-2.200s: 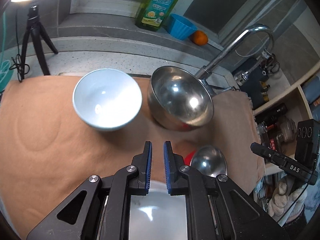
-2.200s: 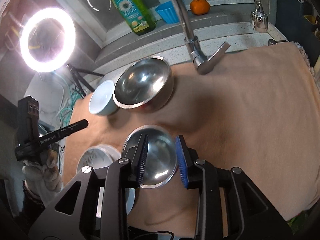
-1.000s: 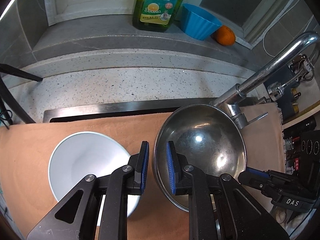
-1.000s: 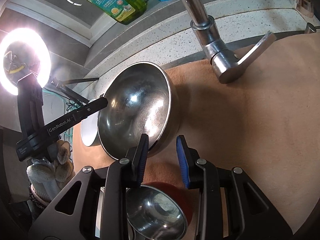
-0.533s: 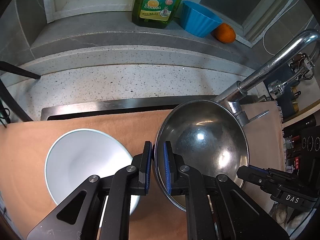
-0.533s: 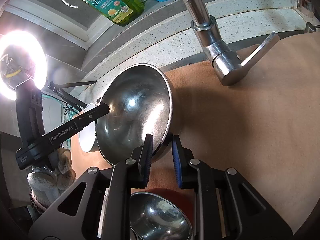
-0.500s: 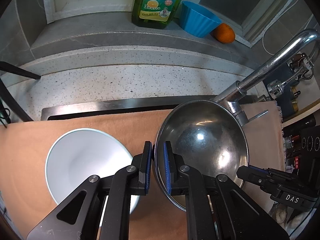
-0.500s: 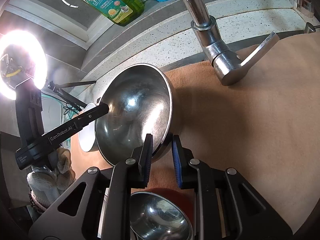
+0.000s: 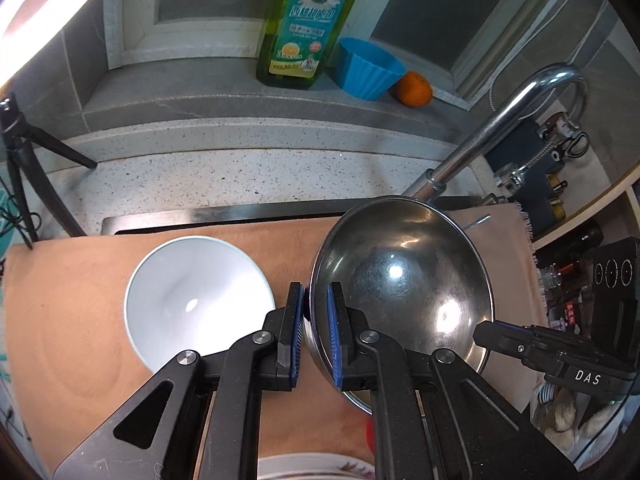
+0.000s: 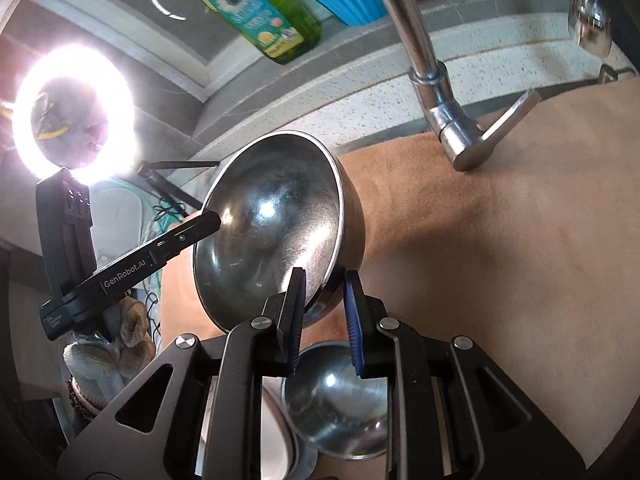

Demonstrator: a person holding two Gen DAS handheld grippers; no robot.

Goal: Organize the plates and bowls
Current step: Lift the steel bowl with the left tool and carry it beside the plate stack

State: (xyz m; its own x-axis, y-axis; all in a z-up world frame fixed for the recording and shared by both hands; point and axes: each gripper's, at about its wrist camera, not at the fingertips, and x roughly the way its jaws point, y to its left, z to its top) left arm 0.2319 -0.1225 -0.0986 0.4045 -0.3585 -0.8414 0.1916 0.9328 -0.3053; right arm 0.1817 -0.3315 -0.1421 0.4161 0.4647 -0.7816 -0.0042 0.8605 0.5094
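Observation:
A large steel bowl (image 9: 404, 280) hangs tilted just above the tan cloth (image 9: 60, 300), held from two sides. My left gripper (image 9: 315, 292) is shut on its left rim, and my right gripper (image 10: 325, 280) is shut on the opposite rim of the bowl (image 10: 272, 232). The right gripper's finger (image 9: 504, 338) shows at the bowl's far edge in the left wrist view. A white bowl (image 9: 196, 300) sits on the cloth just left of the left gripper. Below the right gripper lies a small steel bowl (image 10: 340, 400), with a white plate (image 10: 272, 440) beside it.
A chrome faucet (image 10: 424, 60) arches over the cloth behind the bowl. On the grey ledge stand a green dish-soap bottle (image 9: 308, 20), a blue cup (image 9: 368, 68) and an orange (image 9: 416, 88). A ring light (image 10: 72, 112) glares at the left; shelves stand at the right.
Both grippers closed onto the large steel bowl's rim, then rose with it. The bowl has come up off the cloth and now stands more tilted.

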